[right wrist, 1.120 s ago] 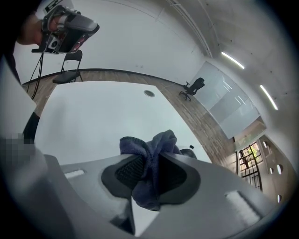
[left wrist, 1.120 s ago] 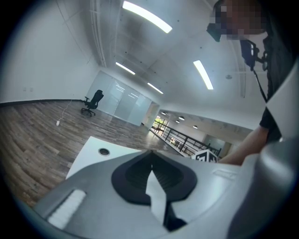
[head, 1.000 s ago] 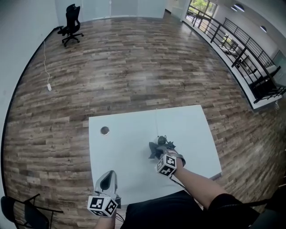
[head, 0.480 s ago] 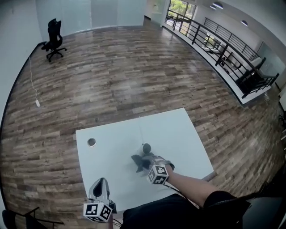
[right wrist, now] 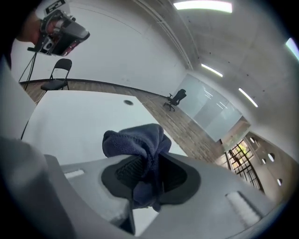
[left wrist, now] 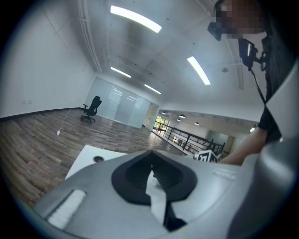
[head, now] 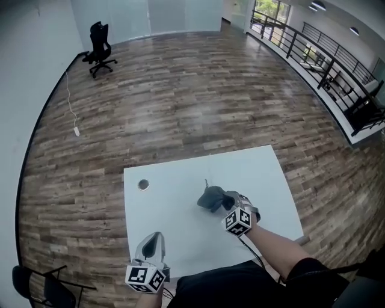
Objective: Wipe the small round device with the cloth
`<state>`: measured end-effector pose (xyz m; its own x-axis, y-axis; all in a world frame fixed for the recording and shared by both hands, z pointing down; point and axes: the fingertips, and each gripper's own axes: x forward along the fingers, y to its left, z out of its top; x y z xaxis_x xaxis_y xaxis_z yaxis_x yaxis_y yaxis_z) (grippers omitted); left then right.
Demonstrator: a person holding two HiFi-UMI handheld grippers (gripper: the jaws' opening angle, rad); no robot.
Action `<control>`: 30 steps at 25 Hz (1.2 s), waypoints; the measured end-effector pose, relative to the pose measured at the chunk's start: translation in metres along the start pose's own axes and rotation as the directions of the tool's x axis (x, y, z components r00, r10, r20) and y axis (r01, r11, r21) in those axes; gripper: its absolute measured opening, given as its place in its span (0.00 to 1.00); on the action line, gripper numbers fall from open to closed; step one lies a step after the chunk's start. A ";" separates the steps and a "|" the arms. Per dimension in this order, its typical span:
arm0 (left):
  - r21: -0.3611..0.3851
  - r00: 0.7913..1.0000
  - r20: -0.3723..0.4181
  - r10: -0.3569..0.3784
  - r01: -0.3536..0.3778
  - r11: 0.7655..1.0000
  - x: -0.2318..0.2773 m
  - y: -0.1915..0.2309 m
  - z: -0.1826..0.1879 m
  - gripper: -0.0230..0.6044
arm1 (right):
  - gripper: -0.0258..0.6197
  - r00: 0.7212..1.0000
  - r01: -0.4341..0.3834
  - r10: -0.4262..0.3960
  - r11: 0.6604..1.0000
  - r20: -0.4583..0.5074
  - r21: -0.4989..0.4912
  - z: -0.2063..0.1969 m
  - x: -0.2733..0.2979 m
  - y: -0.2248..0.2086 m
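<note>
My right gripper (head: pixel 227 203) clamps the cloth (head: pixel 212 198), bunched, over the table (head: pixel 168 210). My left gripper (head: pixel 153 238) holds its 2 jaws together, empty, at the table's near edge.

Bright and even, lit from ceiling strips (left wrist: pixel 135 19) and windows (head: pixel 271 9). Pale sheen on floor (head: pixel 198 102); white worktop (head: pixel 174 204) near washed out, shadows faint. Heavily bent at edges, dark-cornered in both gripper views. Up close, left hand-held gripper (left wrist: pixel 151 154) blurred.
</note>
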<state>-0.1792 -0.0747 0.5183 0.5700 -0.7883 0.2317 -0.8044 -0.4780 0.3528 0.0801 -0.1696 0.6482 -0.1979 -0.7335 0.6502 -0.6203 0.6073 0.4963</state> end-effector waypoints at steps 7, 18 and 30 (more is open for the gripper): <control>0.027 0.998 -0.034 0.054 -0.053 0.998 -0.015 0.002 -0.004 0.04 | 0.19 0.986 -0.098 0.110 0.990 -0.122 0.099 -0.049 0.020 0.030; 0.047 0.995 -0.048 0.083 -0.081 0.996 -0.015 -0.027 -0.001 0.04 | 0.19 0.912 -0.399 0.404 0.913 -0.066 0.084 -0.056 0.012 0.094; 0.086 0.998 -0.028 0.048 -0.046 0.995 -0.010 -0.021 -0.003 0.04 | 0.19 0.964 -0.135 0.131 0.991 0.230 -0.002 0.057 0.004 0.009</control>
<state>-0.1672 -0.0552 0.5115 0.5348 -0.7995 0.2734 -0.8411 -0.4728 0.2625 0.0308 -0.1840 0.6225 -0.4473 -0.6977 0.5595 -0.5866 0.7011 0.4054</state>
